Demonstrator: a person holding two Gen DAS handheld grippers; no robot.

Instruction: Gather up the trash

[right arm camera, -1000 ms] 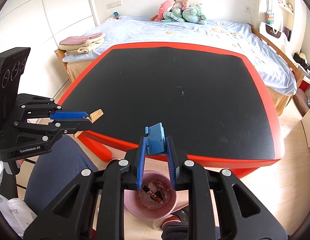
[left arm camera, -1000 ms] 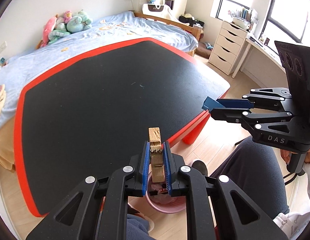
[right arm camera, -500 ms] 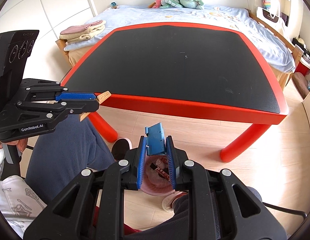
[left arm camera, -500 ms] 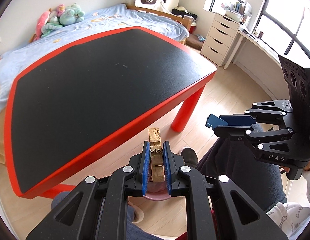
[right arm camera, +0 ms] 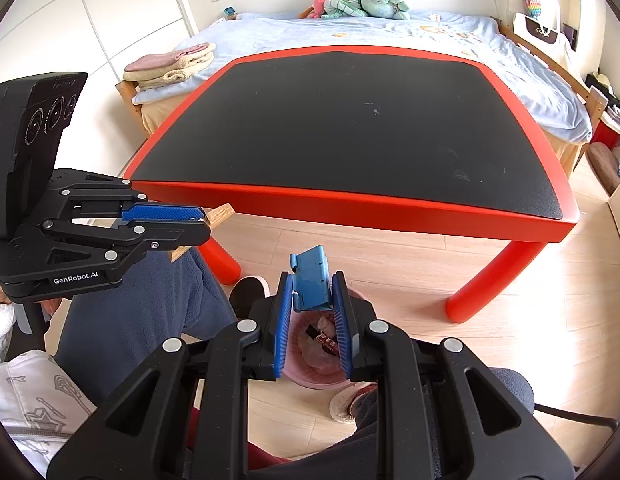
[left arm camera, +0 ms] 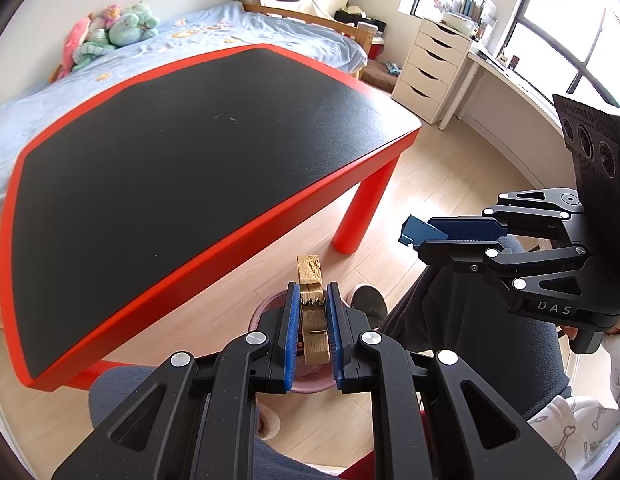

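My left gripper point(left arm camera: 311, 300) is shut on a wooden clothespin point(left arm camera: 312, 322) and holds it over the pink bin point(left arm camera: 266, 310) on the floor, mostly hidden behind the fingers. My right gripper point(right arm camera: 311, 280) is shut on a blue plastic piece point(right arm camera: 310, 278) above the same pink bin point(right arm camera: 316, 376), which holds several scraps. Each gripper shows in the other's view: the right one point(left arm camera: 418, 236) with the blue piece, the left one point(right arm camera: 208, 222) with the clothespin point(right arm camera: 221, 214).
A low table with a black top and red rim point(right arm camera: 350, 204) stands in front, with red legs point(right arm camera: 486, 280). The person's knees point(right arm camera: 130, 312) and slippered feet point(right arm camera: 246, 286) flank the bin. A bed point(right arm camera: 390, 28) and white drawers point(left arm camera: 430, 68) lie beyond.
Both grippers pulled back from over the table toward the person and lowered; they now hold their pieces over the pink bin on the floor. Both stay shut.
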